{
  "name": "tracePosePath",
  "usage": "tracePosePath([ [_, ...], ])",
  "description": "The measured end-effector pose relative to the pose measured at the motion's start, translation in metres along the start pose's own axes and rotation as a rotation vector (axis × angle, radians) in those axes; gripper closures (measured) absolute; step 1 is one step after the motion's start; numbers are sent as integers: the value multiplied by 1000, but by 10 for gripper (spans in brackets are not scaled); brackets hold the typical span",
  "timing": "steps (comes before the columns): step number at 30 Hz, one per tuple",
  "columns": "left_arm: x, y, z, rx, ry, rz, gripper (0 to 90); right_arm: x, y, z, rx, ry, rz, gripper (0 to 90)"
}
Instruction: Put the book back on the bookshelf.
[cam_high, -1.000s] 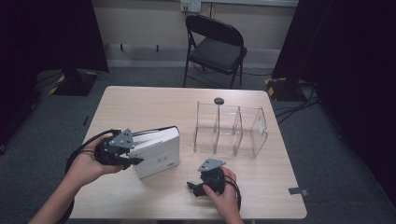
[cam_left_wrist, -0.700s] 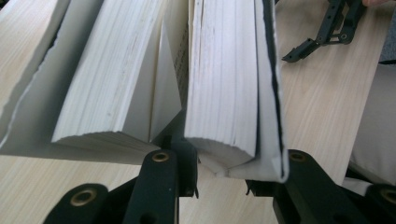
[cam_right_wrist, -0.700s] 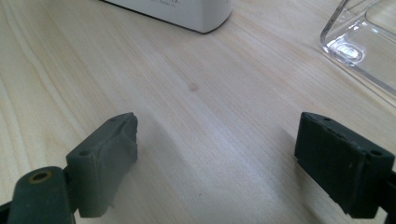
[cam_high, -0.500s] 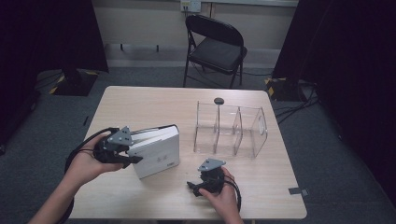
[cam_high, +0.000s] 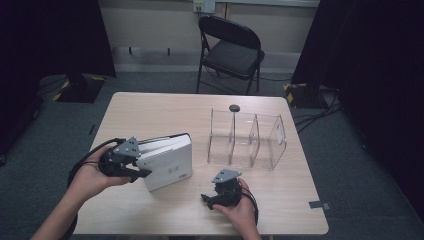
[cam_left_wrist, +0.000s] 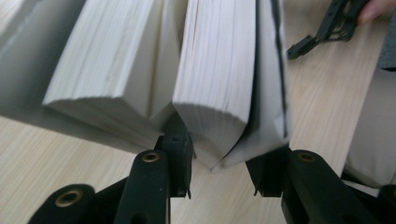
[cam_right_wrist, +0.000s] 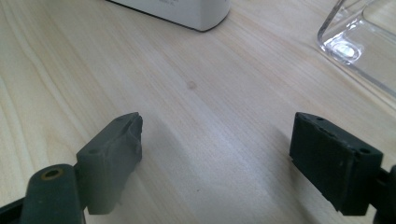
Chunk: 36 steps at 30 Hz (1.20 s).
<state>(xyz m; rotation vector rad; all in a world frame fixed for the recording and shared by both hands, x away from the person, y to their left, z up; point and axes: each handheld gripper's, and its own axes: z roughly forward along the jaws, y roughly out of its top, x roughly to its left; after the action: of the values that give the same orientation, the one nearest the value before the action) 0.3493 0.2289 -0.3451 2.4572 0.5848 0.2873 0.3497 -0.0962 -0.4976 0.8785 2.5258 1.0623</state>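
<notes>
The book (cam_high: 167, 161) is lying on the table (cam_high: 165, 112), left of the clear divider rack (cam_high: 247, 140). A block of pages plus cover is being straddled by the left gripper (cam_left_wrist: 224, 172), whose jaws have just been easing apart; whether the pads are pressing cannot be told. The right gripper (cam_right_wrist: 217, 156) is being held wide apart over bare wood, nothing between. The book is judged heavy with floppy, fanning pages; hold is better taken near the spine.
</notes>
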Motion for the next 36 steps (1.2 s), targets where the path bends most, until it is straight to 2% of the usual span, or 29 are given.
tracePosePath([
  [2,0,-2,1,-2,-4,-8,631,0,3,-2,10,23,-6,162],
  [5,0,-4,2,-1,-3,-3,630,0,12,-5,34,41,-40,162],
  [9,-2,-5,2,-12,2,-26,628,0,27,-8,68,80,-71,162],
  [11,-1,-6,1,-4,5,-12,620,0,33,-9,75,79,-100,162],
  [14,-2,-7,0,-16,11,-20,604,0,42,-11,80,97,-111,162],
  [17,-1,-8,0,-11,4,-29,594,-1,50,-12,73,139,-115,162],
  [19,-1,-9,0,-6,10,-27,591,-2,55,-12,82,134,-122,162],
  [20,-1,-10,1,-18,2,-43,587,-3,57,-12,83,144,-128,163],
  [27,0,-16,0,10,21,-44,563,-5,73,-15,110,149,-185,168],
  [29,0,-17,-1,3,23,-43,556,-6,78,-16,112,157,-195,169],
  [30,-1,-18,-2,-3,25,-55,551,-6,81,-17,116,157,-201,169],
  [34,-1,-21,-3,-3,36,-46,526,-7,90,-20,131,165,-220,172],
  [36,-1,-23,-3,-11,34,-62,510,-8,93,-21,146,169,-226,173],
])
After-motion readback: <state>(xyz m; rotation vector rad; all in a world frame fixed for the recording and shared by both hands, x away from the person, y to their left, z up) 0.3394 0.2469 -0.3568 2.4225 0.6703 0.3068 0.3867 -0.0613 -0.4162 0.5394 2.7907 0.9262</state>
